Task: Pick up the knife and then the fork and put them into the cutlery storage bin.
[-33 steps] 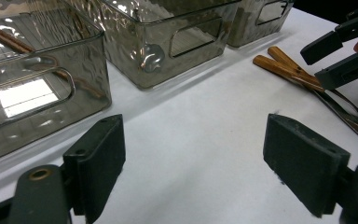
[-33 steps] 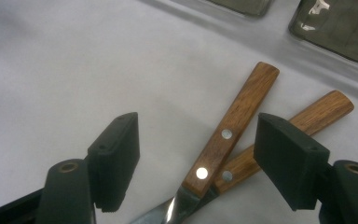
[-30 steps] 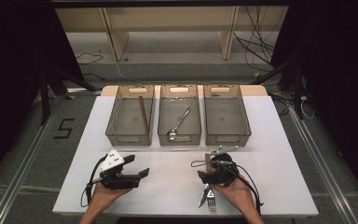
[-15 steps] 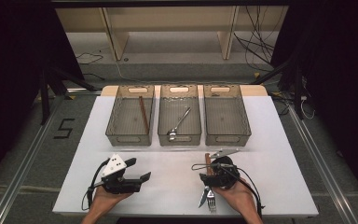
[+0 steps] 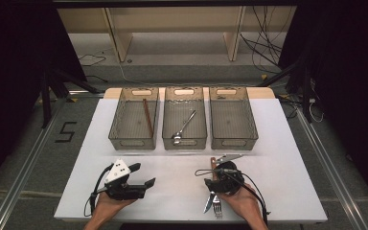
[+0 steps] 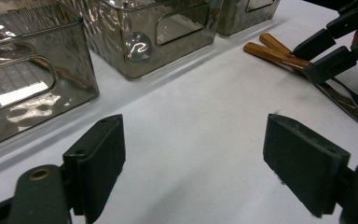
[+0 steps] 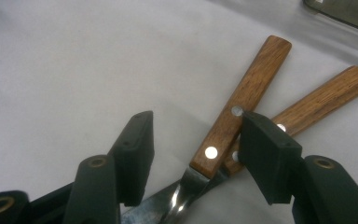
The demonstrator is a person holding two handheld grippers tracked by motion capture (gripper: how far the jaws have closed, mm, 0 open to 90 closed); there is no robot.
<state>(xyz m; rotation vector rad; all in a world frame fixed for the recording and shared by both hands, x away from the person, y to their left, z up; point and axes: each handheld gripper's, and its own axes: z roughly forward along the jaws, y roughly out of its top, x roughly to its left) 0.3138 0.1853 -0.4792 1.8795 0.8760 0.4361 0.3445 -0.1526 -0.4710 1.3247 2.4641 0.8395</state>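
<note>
A knife (image 5: 207,203) and a fork (image 5: 217,210) with wooden handles lie side by side near the table's front edge. My right gripper (image 5: 216,171) sits low over their handles, open. In the right gripper view its jaws (image 7: 198,128) straddle the nearer wooden handle (image 7: 242,93), and the right jaw overlaps the second handle (image 7: 326,98). My left gripper (image 5: 144,175) rests at the front left, open, with bare table between its fingers (image 6: 193,135). From the left gripper view I see the right gripper (image 6: 321,56) over the handles (image 6: 270,49).
Three smoky clear bins stand in a row at the back. The left bin (image 5: 132,143) holds a brown stick (image 5: 147,117), the middle bin (image 5: 184,143) a metal spoon (image 5: 184,125), and the right bin (image 5: 234,143) has nothing in it. White tabletop (image 5: 172,163) lies between the bins and the grippers.
My left gripper has drifted slightly toward the front edge. The right gripper has stayed over the knife and fork handles with barely any shift.
</note>
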